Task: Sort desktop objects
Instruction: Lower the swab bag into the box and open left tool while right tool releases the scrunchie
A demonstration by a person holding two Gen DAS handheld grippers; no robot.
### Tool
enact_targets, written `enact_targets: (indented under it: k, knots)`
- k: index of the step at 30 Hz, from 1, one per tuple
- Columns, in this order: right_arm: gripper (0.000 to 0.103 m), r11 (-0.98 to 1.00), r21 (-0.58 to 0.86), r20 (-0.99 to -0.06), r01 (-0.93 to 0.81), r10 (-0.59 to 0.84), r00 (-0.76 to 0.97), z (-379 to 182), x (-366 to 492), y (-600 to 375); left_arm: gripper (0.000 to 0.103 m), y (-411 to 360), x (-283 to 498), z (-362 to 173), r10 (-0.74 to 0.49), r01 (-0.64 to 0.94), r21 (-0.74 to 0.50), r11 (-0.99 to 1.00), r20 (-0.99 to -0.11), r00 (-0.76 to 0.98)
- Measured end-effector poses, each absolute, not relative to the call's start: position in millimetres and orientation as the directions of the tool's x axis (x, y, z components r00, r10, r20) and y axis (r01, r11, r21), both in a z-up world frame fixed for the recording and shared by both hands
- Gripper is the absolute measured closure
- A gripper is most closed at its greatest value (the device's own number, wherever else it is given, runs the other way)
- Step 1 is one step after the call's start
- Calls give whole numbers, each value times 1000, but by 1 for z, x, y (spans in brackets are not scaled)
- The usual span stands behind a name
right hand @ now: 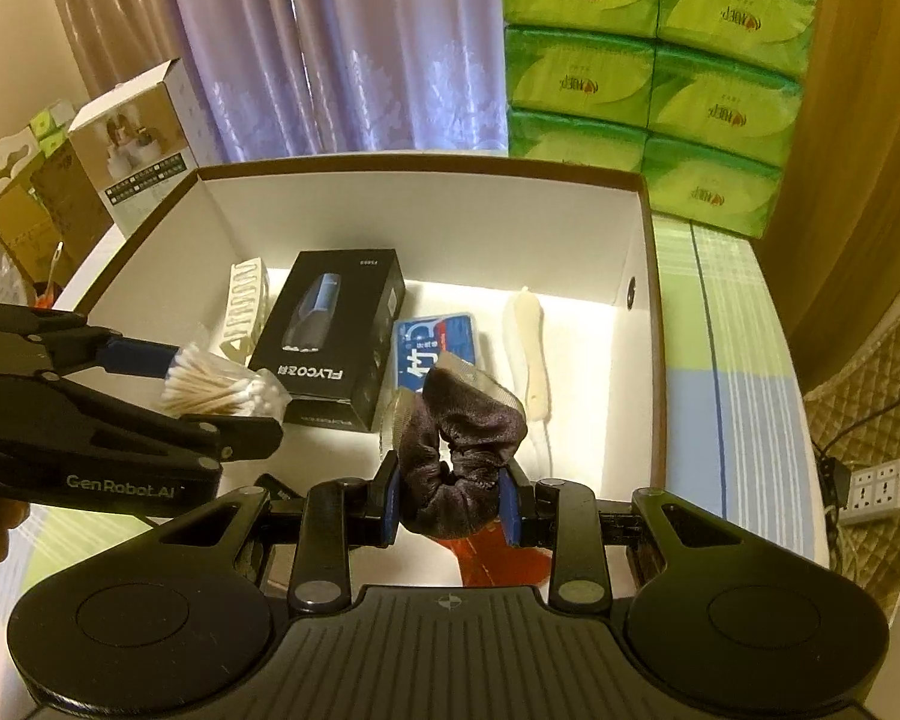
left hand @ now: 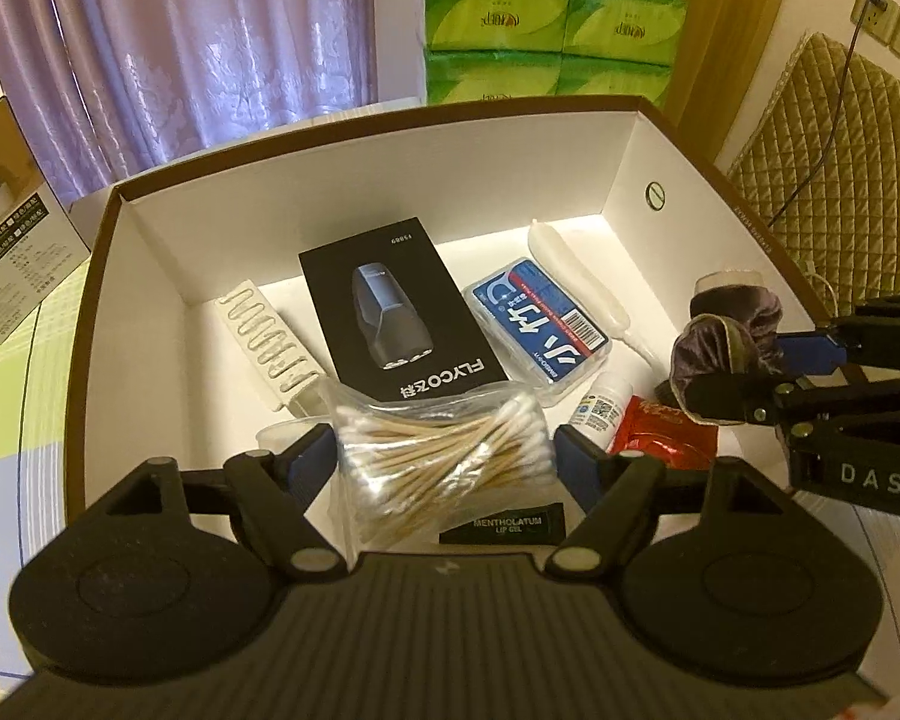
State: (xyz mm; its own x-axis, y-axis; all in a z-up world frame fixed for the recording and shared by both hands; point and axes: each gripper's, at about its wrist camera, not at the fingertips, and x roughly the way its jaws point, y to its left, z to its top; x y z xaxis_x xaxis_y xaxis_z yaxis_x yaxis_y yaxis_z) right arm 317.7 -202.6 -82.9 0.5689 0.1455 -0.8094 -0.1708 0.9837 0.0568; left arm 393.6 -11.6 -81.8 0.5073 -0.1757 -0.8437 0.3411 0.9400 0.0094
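Note:
A brown-rimmed white box [left hand: 360, 126] [right hand: 420, 165] holds a black shaver carton [left hand: 396, 306] [right hand: 336, 336], a blue floss case [left hand: 537, 324] [right hand: 438, 342], a white hair clip [left hand: 264, 342] [right hand: 243, 312], a cream brush [left hand: 576, 282] [right hand: 531, 348], a small white bottle [left hand: 600, 405], a red packet [left hand: 660, 432] and a black lip gel box [left hand: 501, 525]. My left gripper [left hand: 444, 456] [right hand: 216, 393] is shut on a clear bag of cotton swabs [left hand: 450, 444] [right hand: 222, 387] over the box's near left. My right gripper [right hand: 450, 501] [left hand: 744, 369] is shut on a dark scrunchie [right hand: 468, 426] [left hand: 726, 330] above the near right.
Green tissue packs [left hand: 546, 18] [right hand: 648, 78] are stacked behind the box. A printed carton [left hand: 12, 228] [right hand: 138, 138] stands to its left among other cartons. A quilted cover [left hand: 840, 150] and a power strip [right hand: 876, 486] lie to the right. A checked cloth covers the table.

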Motion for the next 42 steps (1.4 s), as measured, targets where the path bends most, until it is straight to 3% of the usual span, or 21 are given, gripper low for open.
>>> enact_targets:
  k: [9, 38, 39, 42]
  knots:
    - [74, 983, 64, -814, -174, 152, 561, -87, 322, -201, 22, -8, 400, -86, -178, 339, 5, 941, -844, 506]
    - [74, 962, 88, -821, -257, 216, 529, -98, 333, -168, 22, 26, 403, -77, -130, 271, 22, 962, -840, 527]
    - [69, 959, 90, -815, -269, 226, 533, -98, 333, -166, 21, 27, 403, -77, -128, 269, 22, 963, -839, 529]
    - [41, 967, 45, -792, -252, 189, 580, -98, 332, -162, 20, 29, 404, -76, -127, 264, 20, 964, -839, 530]
